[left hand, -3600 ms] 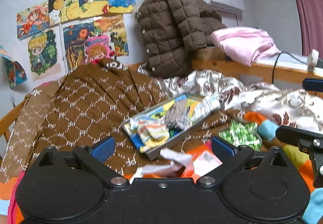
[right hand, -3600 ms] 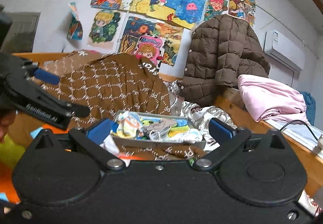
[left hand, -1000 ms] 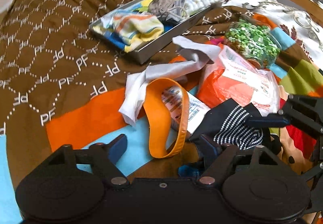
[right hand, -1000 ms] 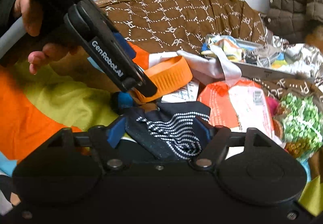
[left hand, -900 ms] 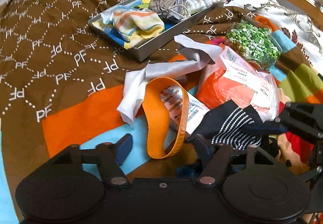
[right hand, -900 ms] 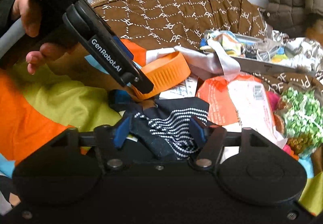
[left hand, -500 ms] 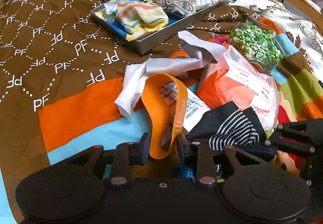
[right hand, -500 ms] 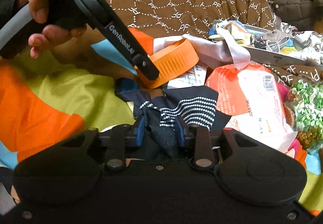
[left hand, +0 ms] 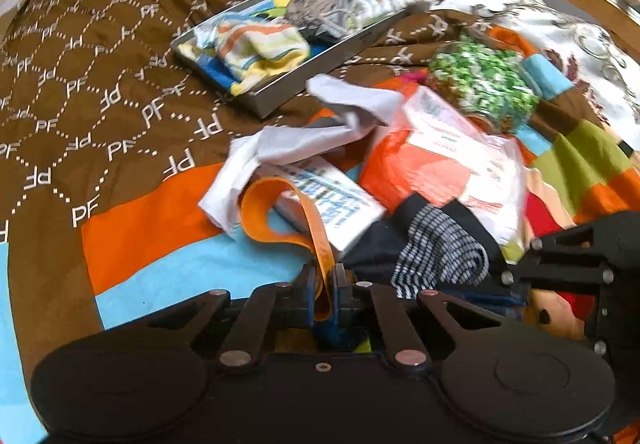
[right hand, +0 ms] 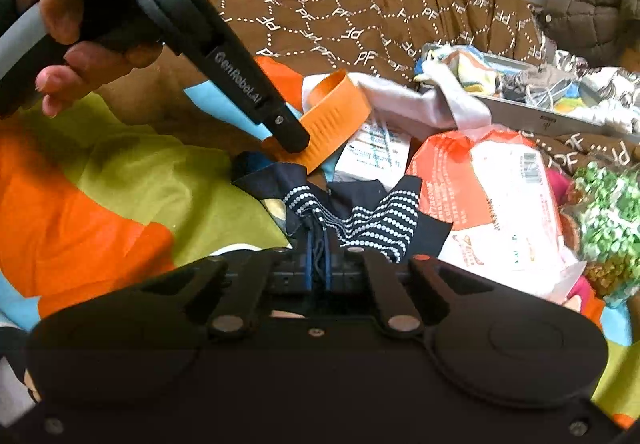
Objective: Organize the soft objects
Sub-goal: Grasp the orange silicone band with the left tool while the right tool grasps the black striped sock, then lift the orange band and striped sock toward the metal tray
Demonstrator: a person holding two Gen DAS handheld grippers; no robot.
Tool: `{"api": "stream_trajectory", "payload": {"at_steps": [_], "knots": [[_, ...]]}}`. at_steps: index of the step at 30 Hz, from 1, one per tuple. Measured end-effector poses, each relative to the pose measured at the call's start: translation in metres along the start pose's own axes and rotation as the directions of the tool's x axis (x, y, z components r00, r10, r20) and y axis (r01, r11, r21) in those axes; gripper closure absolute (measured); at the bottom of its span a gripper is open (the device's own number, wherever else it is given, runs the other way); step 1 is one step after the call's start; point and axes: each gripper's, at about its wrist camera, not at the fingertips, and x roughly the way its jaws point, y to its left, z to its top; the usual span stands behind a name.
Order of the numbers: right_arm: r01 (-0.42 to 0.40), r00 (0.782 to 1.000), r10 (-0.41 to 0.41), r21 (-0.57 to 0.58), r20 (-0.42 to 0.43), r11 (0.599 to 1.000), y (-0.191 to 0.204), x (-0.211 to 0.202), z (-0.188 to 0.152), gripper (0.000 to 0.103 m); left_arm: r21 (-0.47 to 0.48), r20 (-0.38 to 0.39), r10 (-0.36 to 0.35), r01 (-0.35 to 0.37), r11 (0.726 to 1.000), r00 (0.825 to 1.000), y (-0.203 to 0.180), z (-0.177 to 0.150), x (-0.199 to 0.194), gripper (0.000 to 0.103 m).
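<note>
On top of the patchwork bedspread (left hand: 168, 220) lies a messy heap of soft things. Down at the front of the left wrist view, the left gripper (left hand: 323, 286) has its two fingers squeezed tight on the near end of the orange band (left hand: 280, 200). The band bends up out of the fingers in a loop, and the far part of the loop lies over a small white box with blue print (left hand: 332, 200). In the right wrist view a hand (right hand: 76, 32) holds the handle of that left gripper.

Just beside it, the right gripper (right hand: 317, 264) is pinched shut on the dark sock with white dots (right hand: 360, 216). A bunched bit of the sock sits between the blue pads, and the rest fans out in front of them on the bedspread.

Behind the band lies a crumpled white cloth (left hand: 320, 132). To the right of it is an orange and white packet (left hand: 436, 160), touching the sock. Farther right sits a green and white speckled bundle (left hand: 480, 84).

Farther back, on the brown blanket with PF letters (left hand: 100, 56), rests a metal tray (left hand: 320, 80). Inside it are a striped sock (left hand: 260, 48) and more small clothes. The tray is well apart from both grippers.
</note>
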Motion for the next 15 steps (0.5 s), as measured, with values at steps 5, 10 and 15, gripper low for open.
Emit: {"api": "stream_trajectory", "payload": {"at_steps": [5,10,15], "knots": [[0.056,0.998,-0.055,-0.033,0.044,0.998,0.0,-0.022,0.002,0.103,0.025,0.022,-0.015,0.015,1.0,1.0,-0.019,-0.005,-0.017,0.098],[0.114,0.991,-0.11,-0.047,0.08,0.992,-0.006,-0.047,0.006,0.103,0.036,0.05,-0.028,0.026,0.999,0.998,-0.03,-0.007,-0.03,0.101],[0.169,0.98,-0.164,-0.032,0.116,0.985,-0.019,-0.07,0.01,0.103,0.028,0.075,-0.036,0.034,0.999,0.997,-0.036,-0.004,-0.043,0.103]]}}
